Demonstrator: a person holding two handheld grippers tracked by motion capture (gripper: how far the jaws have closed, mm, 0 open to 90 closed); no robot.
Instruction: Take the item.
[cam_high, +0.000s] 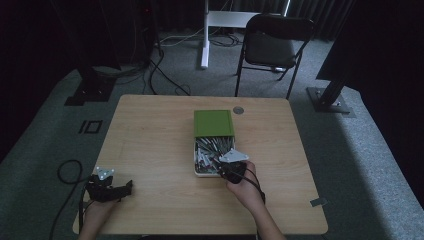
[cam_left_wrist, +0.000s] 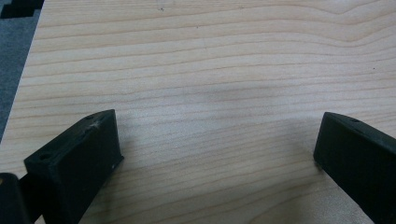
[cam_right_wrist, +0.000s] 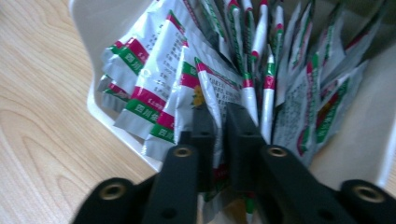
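Right tongs (cam_right_wrist: 219, 121) pinched on one sachet (cam_right_wrist: 212, 93), its long axis running away, inside the white box (cam_right_wrist: 93, 28); left tongs (cam_left_wrist: 217, 154) wide, idle over bare counter (cam_left_wrist: 210, 60).

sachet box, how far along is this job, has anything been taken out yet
Done: the green lid is off, lying on the table just beyond the white box, which is packed with sachets. None lies on the table. In hand: the right gripper has its jaws closed on one sachet standing in the box. Left: lifting it out. The left gripper waits open above bare wood.
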